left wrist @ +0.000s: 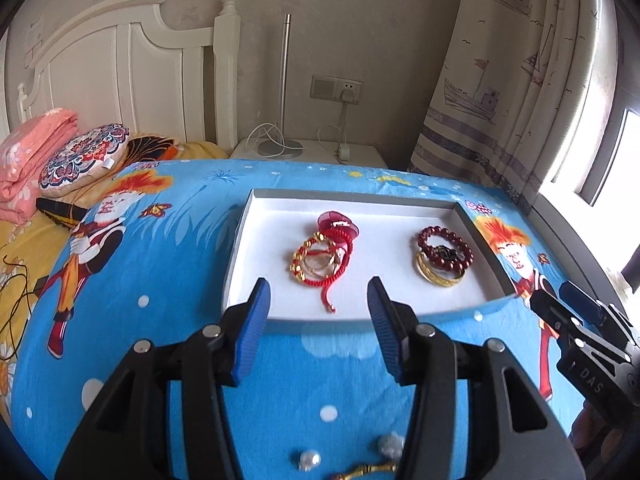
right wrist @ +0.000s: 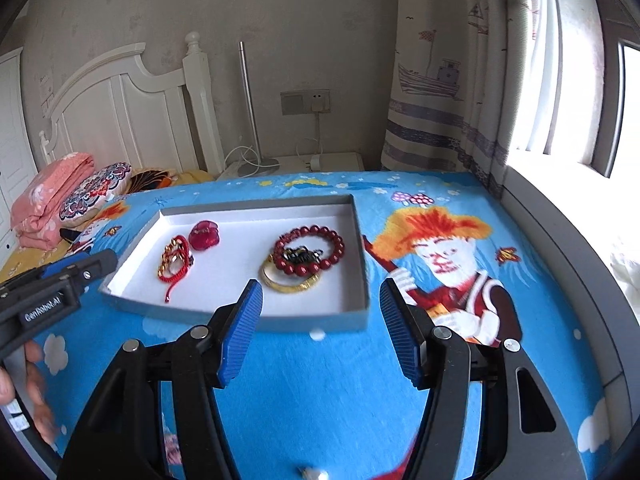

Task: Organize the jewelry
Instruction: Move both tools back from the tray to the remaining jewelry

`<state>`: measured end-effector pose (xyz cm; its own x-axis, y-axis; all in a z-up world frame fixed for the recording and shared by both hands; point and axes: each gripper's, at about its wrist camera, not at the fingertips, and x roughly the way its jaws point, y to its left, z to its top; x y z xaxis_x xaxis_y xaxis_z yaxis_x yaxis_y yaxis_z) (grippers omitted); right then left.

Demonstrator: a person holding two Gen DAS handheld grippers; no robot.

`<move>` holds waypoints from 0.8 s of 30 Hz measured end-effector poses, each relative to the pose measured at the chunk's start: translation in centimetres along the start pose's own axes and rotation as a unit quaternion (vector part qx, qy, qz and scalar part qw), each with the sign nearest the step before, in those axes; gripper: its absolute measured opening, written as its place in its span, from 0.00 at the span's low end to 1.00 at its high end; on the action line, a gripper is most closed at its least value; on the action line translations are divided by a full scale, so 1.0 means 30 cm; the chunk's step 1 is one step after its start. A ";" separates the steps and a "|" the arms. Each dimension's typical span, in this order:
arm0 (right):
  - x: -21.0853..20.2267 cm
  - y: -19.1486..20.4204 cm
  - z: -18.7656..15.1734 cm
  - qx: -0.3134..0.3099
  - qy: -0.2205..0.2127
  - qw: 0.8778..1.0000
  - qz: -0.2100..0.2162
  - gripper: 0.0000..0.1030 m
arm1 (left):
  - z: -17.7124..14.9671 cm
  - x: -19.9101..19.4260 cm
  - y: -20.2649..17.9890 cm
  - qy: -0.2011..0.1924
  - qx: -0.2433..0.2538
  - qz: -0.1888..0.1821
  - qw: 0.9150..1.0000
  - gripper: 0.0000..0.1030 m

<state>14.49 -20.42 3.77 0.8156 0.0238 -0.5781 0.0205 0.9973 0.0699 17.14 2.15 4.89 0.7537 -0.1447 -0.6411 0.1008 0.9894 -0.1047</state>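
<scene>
Left hand-held gripper (left wrist: 318, 312) angled down before tray (left wrist: 360, 316), jaws apart, empty

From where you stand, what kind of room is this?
A bedroom, most likely: a white headboard, a bed under a cartoon-print blue bedspread, and folded pink bedding beside a patterned cushion.
</scene>
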 end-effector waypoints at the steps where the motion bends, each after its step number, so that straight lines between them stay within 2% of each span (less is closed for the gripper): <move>1: -0.016 -0.009 -0.016 0.003 -0.001 1.000 0.000 0.56 | -0.014 -0.016 0.007 0.001 -0.002 -0.001 1.000 0.47; 12: -0.151 -0.062 -0.128 0.009 -0.011 1.000 -0.009 0.56 | -0.146 -0.177 0.069 -0.012 -0.010 0.012 1.000 0.47; 22: -0.219 -0.077 -0.210 0.003 -0.008 1.000 -0.013 0.56 | -0.261 -0.223 0.095 0.000 -0.014 0.018 1.000 0.47; 24: -0.223 -0.072 -0.231 0.000 -0.002 1.000 -0.011 0.56 | -0.279 -0.221 0.092 0.004 -0.011 0.017 1.000 0.44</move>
<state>4.99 -22.24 1.86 0.8178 0.0022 -0.5755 0.0382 0.9976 0.0581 6.99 5.73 2.49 0.7511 -0.1105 -0.6508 0.0601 0.9932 -0.0993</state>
